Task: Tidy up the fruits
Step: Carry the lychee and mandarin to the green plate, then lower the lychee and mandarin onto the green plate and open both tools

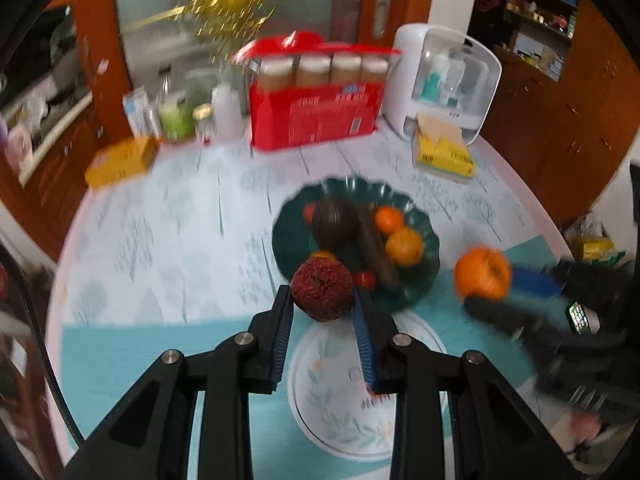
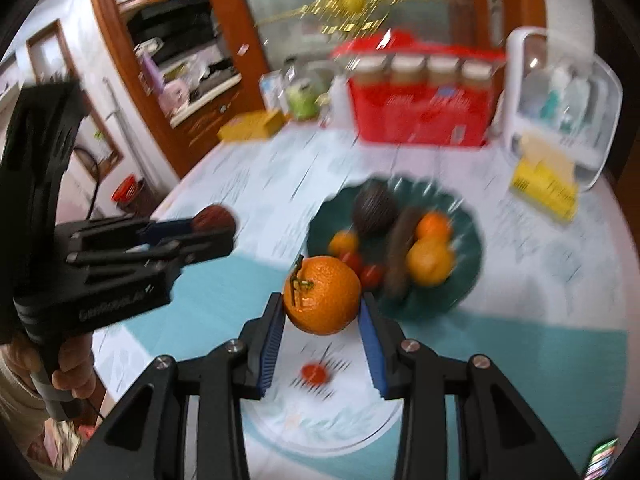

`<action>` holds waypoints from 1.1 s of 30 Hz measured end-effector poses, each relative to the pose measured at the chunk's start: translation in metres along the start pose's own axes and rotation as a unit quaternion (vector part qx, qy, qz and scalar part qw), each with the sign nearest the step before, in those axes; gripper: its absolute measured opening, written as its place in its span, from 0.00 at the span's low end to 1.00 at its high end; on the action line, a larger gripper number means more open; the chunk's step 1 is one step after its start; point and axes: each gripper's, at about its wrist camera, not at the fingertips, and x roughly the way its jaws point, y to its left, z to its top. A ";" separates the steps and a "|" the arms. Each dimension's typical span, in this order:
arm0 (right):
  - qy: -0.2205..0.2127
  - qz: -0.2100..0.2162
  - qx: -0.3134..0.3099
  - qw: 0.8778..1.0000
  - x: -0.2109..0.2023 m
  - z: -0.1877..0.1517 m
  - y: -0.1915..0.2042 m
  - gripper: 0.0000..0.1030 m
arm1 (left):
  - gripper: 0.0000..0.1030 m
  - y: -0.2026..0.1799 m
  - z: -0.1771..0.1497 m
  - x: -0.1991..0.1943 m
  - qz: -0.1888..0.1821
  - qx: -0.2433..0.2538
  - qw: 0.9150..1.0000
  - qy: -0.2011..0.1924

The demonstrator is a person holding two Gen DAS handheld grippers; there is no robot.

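My left gripper (image 1: pixel 322 300) is shut on a dark red wrinkled fruit (image 1: pixel 322 288) and holds it above a white flowered plate (image 1: pixel 340 424). My right gripper (image 2: pixel 323 307) is shut on an orange with a stem (image 2: pixel 322 295), above the same white plate (image 2: pixel 320 416), where a small red fruit (image 2: pixel 314 373) lies. A dark green scalloped plate (image 1: pixel 420 288) just beyond holds oranges, a dark round fruit, a brown long fruit and small red fruits; it also shows in the right wrist view (image 2: pixel 468 264). Each gripper shows in the other's view, left gripper (image 2: pixel 224 226), right gripper (image 1: pixel 486 284).
At the back of the table stand a red box of jars (image 1: pixel 316 116), a white dispenser case (image 1: pixel 448 80), a yellow tissue pack (image 1: pixel 444 152), a yellow box (image 1: pixel 120 160) and bottles (image 1: pixel 176 112). A teal mat (image 1: pixel 160 360) lies under the white plate.
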 end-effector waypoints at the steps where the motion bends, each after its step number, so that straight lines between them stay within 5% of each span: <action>1: -0.007 -0.004 0.003 1.000 -0.003 0.010 -0.005 0.36 | 0.27 0.000 0.011 -0.001 0.003 0.008 1.000 -0.003; 8: -0.047 -0.041 0.014 0.998 -0.018 0.087 -0.044 0.36 | 0.28 0.006 0.070 0.013 0.024 0.040 0.999 -0.010; 15: -0.040 -0.051 0.042 0.997 0.026 0.132 -0.080 0.36 | 0.28 0.023 0.092 0.077 0.009 0.036 0.999 0.026; 25: 0.046 -0.038 0.096 0.994 0.145 0.120 -0.109 0.37 | 0.28 0.030 0.066 0.181 -0.028 0.041 0.994 0.098; 33: 0.092 -0.037 0.124 0.987 0.207 0.103 -0.123 0.37 | 0.28 0.032 0.050 0.217 -0.055 0.044 0.991 0.116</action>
